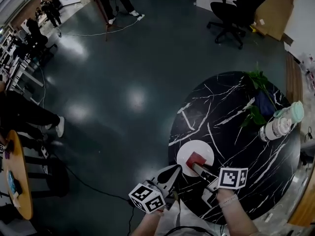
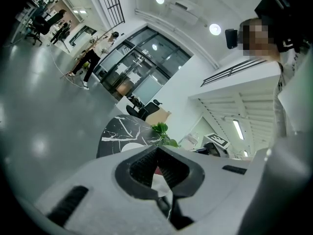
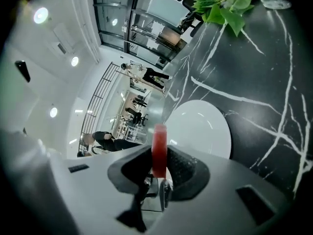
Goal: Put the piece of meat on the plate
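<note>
Clamping right gripper (image 3: 159, 166) jaws on the red piece of meat (image 3: 159, 143) over the white plate (image 3: 203, 126); holding left gripper (image 2: 156, 160) jaws together, empty.

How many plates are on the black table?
1. The white plate lies near the table edge closest to the person, under the piece of meat held in the right gripper. None seems hidden.

Right gripper (image 1: 194, 165) clamped (on meat (image 1: 197, 158)), tilted down; left gripper (image 1: 173, 171) closed.

left gripper (image 2: 157, 148) jaws together, empty; beyond, black marble table (image 2: 115, 131), green plant (image 2: 161, 129).
</note>
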Demonstrator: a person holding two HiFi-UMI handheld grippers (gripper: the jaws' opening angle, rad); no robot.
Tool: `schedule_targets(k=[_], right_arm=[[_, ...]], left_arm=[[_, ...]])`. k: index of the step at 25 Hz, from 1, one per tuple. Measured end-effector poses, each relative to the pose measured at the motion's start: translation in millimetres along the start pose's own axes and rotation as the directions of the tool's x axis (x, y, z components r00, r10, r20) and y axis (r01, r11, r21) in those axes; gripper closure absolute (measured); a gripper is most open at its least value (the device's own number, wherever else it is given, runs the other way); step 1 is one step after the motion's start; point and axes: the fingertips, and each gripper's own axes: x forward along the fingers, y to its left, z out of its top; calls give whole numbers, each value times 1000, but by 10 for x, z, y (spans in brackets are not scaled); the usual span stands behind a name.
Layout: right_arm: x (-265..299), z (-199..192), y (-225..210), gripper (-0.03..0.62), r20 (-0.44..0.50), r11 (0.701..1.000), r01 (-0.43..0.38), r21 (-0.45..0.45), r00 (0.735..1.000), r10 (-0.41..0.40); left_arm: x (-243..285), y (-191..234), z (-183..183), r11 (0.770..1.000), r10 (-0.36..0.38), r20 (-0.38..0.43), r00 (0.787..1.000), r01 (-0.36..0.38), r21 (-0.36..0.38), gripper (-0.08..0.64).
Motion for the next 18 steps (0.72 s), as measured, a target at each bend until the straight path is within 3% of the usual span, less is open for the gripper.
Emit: schedule_targets(k=[13, 18], right_arm=[[184, -1, -62, 503, -138, 999, 44, -18, 989, -46], [175, -2, -21, 487, -157, 990, 77, -117, 983, -95]], left_arm=[[-5, 62, 65, 1000, 1, 32, 999, 0, -28, 552], [-20, 15, 84, 999, -18, 33, 999, 19, -44, 552]])
